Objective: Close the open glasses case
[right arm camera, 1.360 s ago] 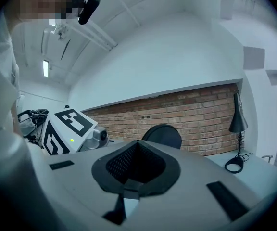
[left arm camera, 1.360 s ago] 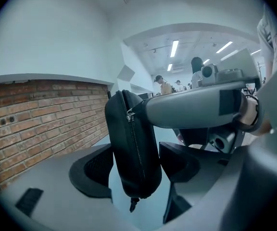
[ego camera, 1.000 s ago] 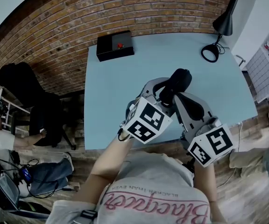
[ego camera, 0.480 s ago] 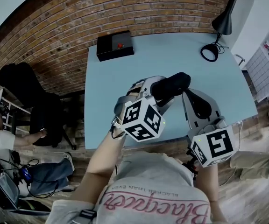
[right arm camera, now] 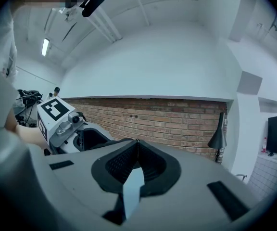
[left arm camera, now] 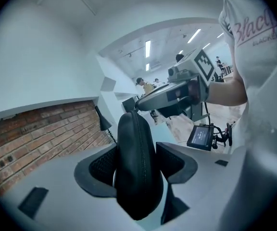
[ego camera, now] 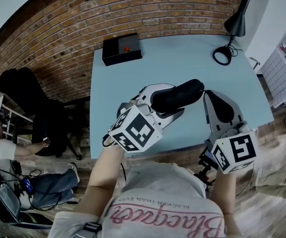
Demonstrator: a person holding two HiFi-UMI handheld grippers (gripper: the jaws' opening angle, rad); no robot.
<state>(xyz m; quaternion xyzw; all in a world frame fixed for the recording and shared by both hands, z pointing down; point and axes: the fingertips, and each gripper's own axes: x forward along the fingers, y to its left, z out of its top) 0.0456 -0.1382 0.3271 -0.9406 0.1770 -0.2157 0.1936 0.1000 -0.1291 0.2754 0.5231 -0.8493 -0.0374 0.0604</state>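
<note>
The black zip glasses case is held up above the pale blue table, lying roughly level with its free end to the right. My left gripper is shut on it. In the left gripper view the case fills the gap between both pads, its zip seam facing me and its halves together. My right gripper hovers just right of the case, apart from it. In the right gripper view its jaws are shut with nothing between them, and the left gripper shows off to the left.
A black box with a red button sits at the table's far left corner. A black desk lamp stands at the far right. A brick wall runs behind. A seated person and a black chair are left of the table.
The left gripper rolled and shifted left, swinging the case from nearly upright to nearly level. The right gripper drew away to the right, leaving the case's end.
</note>
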